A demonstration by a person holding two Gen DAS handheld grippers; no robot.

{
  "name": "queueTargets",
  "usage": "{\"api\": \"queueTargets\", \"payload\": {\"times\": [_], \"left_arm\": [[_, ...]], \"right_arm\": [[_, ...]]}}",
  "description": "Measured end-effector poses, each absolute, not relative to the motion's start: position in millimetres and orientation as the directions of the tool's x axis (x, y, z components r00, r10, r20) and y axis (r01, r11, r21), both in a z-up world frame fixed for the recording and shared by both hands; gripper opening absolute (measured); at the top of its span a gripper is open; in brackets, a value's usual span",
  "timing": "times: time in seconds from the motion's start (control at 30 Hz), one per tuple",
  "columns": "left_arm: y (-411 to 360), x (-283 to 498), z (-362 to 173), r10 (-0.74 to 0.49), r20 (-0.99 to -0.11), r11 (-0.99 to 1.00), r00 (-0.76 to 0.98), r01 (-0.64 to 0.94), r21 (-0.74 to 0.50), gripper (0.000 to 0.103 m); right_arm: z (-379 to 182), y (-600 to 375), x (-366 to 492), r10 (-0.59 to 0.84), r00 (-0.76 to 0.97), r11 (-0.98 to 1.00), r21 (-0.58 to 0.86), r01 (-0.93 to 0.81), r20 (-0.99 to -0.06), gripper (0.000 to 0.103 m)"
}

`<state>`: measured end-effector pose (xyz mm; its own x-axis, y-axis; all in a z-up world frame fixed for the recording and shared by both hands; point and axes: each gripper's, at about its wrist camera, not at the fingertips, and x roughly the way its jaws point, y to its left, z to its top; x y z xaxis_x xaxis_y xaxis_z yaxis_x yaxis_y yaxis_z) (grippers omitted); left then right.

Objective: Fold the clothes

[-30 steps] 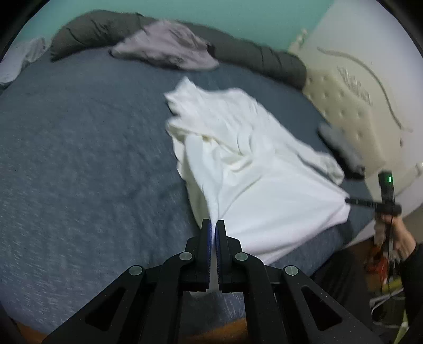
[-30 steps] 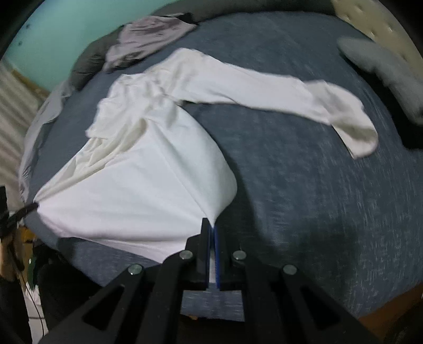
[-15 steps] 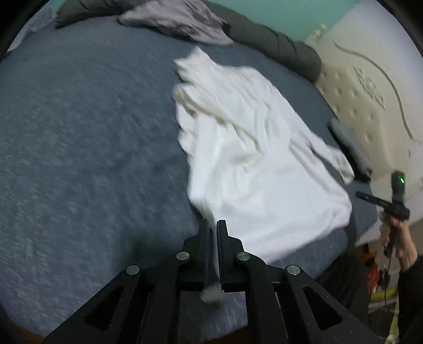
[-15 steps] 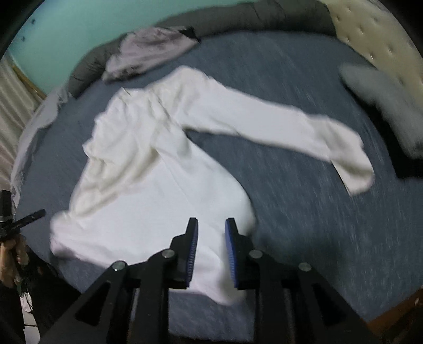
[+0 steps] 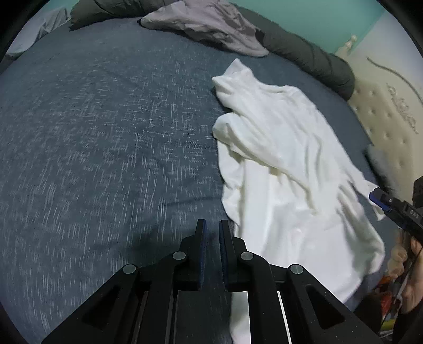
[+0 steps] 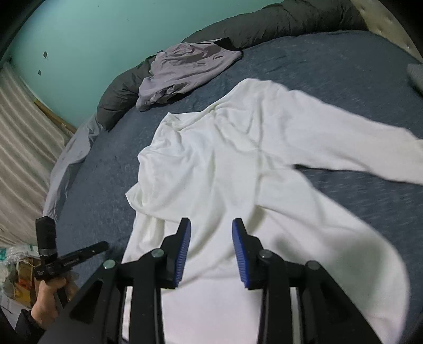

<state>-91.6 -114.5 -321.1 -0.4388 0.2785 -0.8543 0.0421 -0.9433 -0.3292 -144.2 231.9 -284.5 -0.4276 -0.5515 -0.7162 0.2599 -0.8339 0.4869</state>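
Observation:
A white long-sleeved shirt [image 5: 285,169] lies spread and wrinkled on the blue-grey bed [image 5: 105,137]. In the right wrist view the shirt [image 6: 238,164] fills the middle, one sleeve stretched to the right. My left gripper [image 5: 212,225] is open by a narrow gap and empty, above the bedspread just left of the shirt's hem. My right gripper [image 6: 211,225] is wide open and empty, above the shirt's body. The right gripper's tip also shows in the left wrist view [image 5: 380,199], and the left gripper in the right wrist view [image 6: 101,246].
A crumpled lilac garment [image 5: 211,23] lies at the far side against a dark grey rolled duvet [image 5: 304,53]. A cream tufted headboard [image 5: 391,113] is at the right. A grey fluffy item [image 6: 416,72] sits near it. A teal wall [image 6: 92,39] lies beyond.
Both grippers were shut on the shirt's hem corners. They let go, the hem dropped onto the bed, and both grippers opened, the right one wider, and moved in over the bed.

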Motion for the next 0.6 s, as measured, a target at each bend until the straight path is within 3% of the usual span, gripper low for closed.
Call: {"api": "queueTargets", "payload": {"times": [0.17, 0.27, 0.3, 0.6], "left_arm": [[-109, -121, -336, 0.286, -0.856, -0.943, -0.430, 0.032, -0.331, 0.011], [-105, -134, -341, 0.286, -0.855, -0.945, -0.432, 0.019, -0.326, 0.033], [-103, -138, -343, 0.286, -0.855, -0.945, -0.433, 0.017, -0.325, 0.035], [-87, -162, -354, 0.269, -0.870, -0.955, -0.413, 0.004, -0.297, 0.035]], "right_arm": [[-300, 227, -144, -0.582, -0.449, -0.812, 0.508, 0.286, -0.678, 0.032], [-313, 229, -146, -0.598, -0.454, -0.800, 0.526, 0.289, -0.660, 0.032], [-319, 230, -147, -0.602, -0.449, -0.797, 0.534, 0.283, -0.660, 0.032], [-332, 228, -158, -0.634, -0.413, -0.772, 0.561, 0.298, -0.653, 0.032]]}}
